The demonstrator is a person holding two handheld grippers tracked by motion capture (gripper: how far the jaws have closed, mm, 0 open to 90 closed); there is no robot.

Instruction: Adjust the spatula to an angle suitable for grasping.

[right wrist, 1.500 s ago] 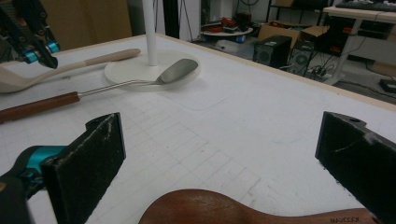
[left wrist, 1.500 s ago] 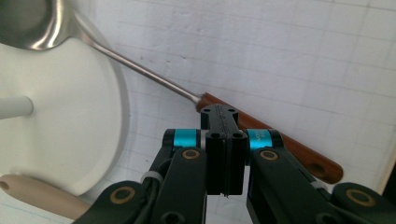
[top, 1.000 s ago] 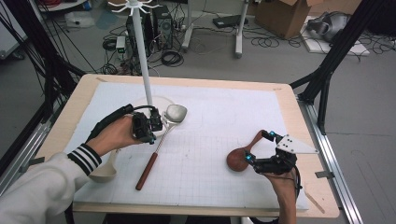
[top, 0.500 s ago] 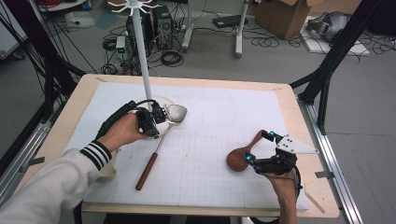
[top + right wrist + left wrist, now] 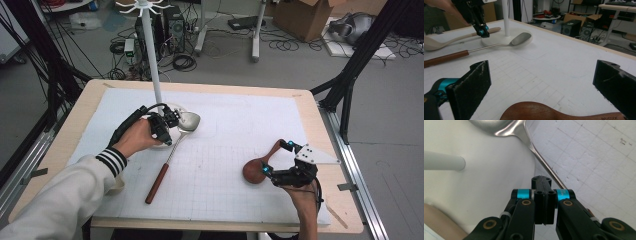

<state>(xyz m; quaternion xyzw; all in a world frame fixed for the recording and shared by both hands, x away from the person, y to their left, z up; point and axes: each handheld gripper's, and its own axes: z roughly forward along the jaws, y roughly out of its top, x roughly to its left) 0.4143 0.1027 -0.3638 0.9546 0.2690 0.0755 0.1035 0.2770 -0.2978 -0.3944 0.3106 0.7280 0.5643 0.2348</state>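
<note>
Gridded mat (image 5: 240, 165) | our left gripper (image 5: 171, 131) clenched empty beside metal ladle (image 5: 172, 147) | right gripper (image 5: 277, 157) spread, straddling wooden spoon (image 5: 256, 167)

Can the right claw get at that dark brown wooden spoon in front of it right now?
Probably yes. The right claw stands open with the dark brown wooden spoon lying on the white grid mat between its jaws, and nothing lies in between.
</note>
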